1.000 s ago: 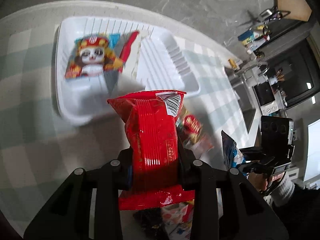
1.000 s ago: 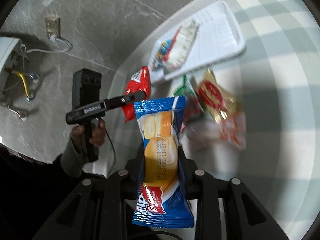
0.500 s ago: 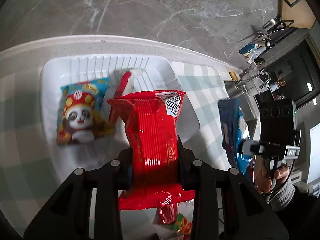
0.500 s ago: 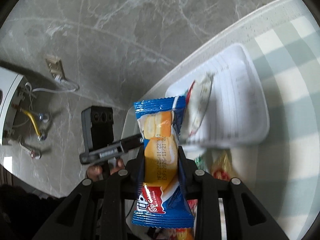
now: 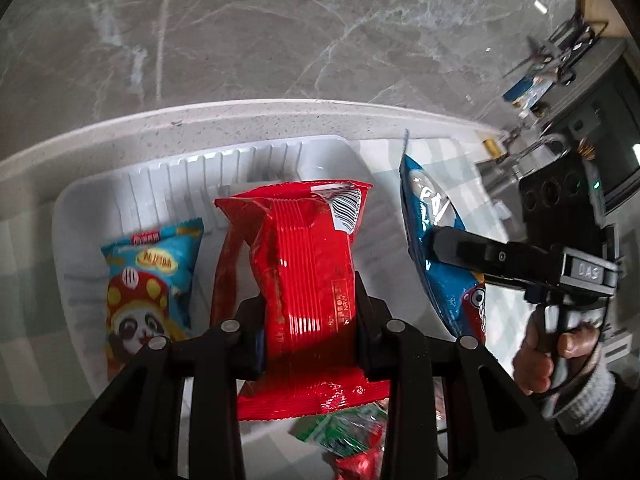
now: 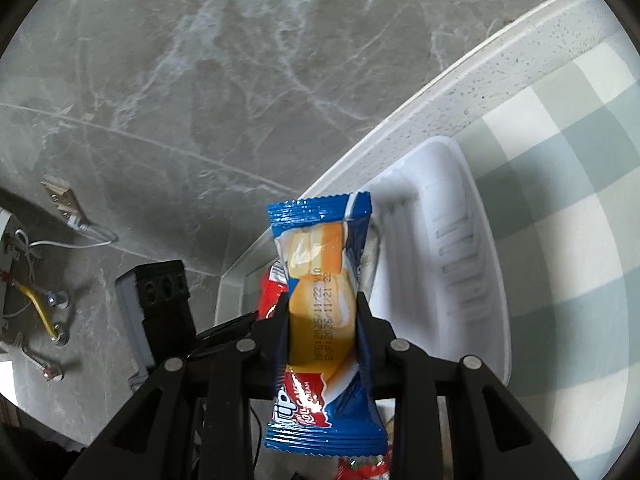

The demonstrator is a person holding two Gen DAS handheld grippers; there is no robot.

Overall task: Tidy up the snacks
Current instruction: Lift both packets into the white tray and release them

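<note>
Over the white tray (image 5: 100,200), the left tongs (image 5: 310,312) are closed on a red snack packet (image 5: 304,268), pinched across its lower middle, top seam pointing to 12 o'clock, bottom seam flaring out below the fingers. The tray already holds a blue panda-print packet (image 5: 150,280) at roughly 9 o'clock of the red one, plus a thin red-edged packet (image 5: 224,276) standing on its side just beside it. At 3 o'clock in the left wrist view, the right tongs (image 6: 322,320) are clamped on a blue roll-cake packet (image 6: 320,320), also at mid-body; in the right wrist view this packet hangs over the tray's near corner. Loose wrappers, green and red (image 5: 348,432), lie on the checked surface (image 6: 580,200) at 6 o'clock, outside the tray. Handling judgement: both packets look light, air-puffed and soft; the film is glossy and probably slippery, so a mid-body pinch holds well but squeezes the contents. The roll cakes likely crush easily, so light pressure only. The crimped end seams are flat and stiff, a safer place to grip if re-grasping is needed. Red packet shows creasing where it is pinched. Free tray floor remains at 1–3 o'clock of the red packet; release low, since light packets may slide or tip on the ribbed plastic.
</note>
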